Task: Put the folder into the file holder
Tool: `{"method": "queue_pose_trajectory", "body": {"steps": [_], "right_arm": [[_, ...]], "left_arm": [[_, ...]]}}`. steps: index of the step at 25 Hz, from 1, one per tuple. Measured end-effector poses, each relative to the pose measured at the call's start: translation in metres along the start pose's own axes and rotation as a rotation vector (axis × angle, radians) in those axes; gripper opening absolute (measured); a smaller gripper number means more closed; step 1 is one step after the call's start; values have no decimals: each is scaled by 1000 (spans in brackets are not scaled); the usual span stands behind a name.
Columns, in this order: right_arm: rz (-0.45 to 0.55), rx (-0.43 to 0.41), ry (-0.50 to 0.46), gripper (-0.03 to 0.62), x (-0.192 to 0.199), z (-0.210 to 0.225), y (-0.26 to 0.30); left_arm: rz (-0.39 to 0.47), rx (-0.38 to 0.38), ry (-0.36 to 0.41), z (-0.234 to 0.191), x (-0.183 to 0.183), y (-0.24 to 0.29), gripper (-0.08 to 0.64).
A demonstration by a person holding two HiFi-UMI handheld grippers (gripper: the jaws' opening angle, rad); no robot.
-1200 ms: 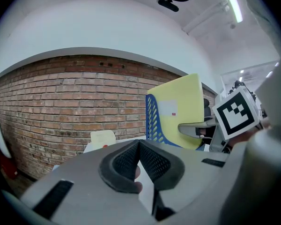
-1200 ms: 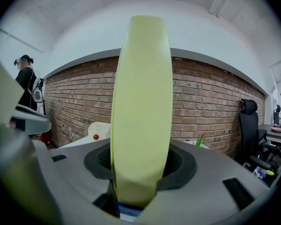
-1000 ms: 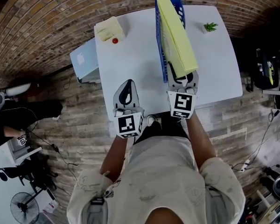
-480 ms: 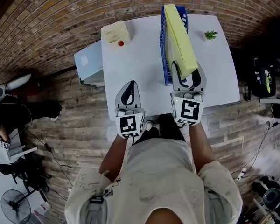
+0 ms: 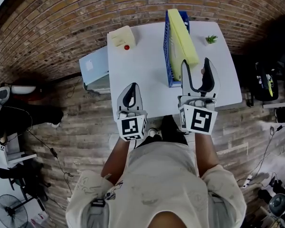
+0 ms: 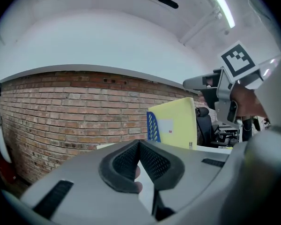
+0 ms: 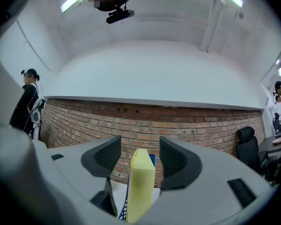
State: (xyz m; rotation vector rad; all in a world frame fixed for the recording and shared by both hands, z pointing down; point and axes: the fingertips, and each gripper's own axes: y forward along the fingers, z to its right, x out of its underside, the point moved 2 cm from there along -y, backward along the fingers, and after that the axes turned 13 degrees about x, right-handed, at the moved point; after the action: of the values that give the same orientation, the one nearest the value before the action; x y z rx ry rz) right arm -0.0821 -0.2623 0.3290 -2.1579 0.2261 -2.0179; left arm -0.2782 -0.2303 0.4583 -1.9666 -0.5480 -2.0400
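The yellow folder point(image 5: 182, 34) stands on edge in the blue file holder point(image 5: 168, 65) at the middle back of the white table point(image 5: 142, 75). My right gripper point(image 5: 196, 63) hovers over the folder's near end. Its jaws are open and have just been opening; neither pad touches the folder. The right gripper view has the folder point(image 7: 139, 186) and holder point(image 7: 151, 159) ahead and lower, framed by my open gripper point(image 7: 140, 153). My left gripper point(image 5: 129, 87) is shut and empty at the table's near edge. The left gripper view shows its closed tips point(image 6: 139, 146), the folder point(image 6: 175, 123) and the holder point(image 6: 153, 127).
A cream box with a red button point(image 5: 122, 37) sits at the table's back left, and a small green plant point(image 5: 211, 39) at the back right. A pale cabinet point(image 5: 96, 68) stands left of the table. A brick wall point(image 7: 187, 128) lies beyond, with an office chair point(image 7: 247, 144) at the right.
My right gripper has lifted up and back off the folder's near end, with its jaws spread wider. The folder stays in the holder. The left gripper has risen slightly.
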Motion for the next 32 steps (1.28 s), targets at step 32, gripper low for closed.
{"method": "queue_pose_trajectory", "body": {"steps": [32], "right_arm": [[-264, 37, -51, 272, 89, 18, -89]], "left_arm": [[5, 4, 33, 12, 6, -41, 8]]}}
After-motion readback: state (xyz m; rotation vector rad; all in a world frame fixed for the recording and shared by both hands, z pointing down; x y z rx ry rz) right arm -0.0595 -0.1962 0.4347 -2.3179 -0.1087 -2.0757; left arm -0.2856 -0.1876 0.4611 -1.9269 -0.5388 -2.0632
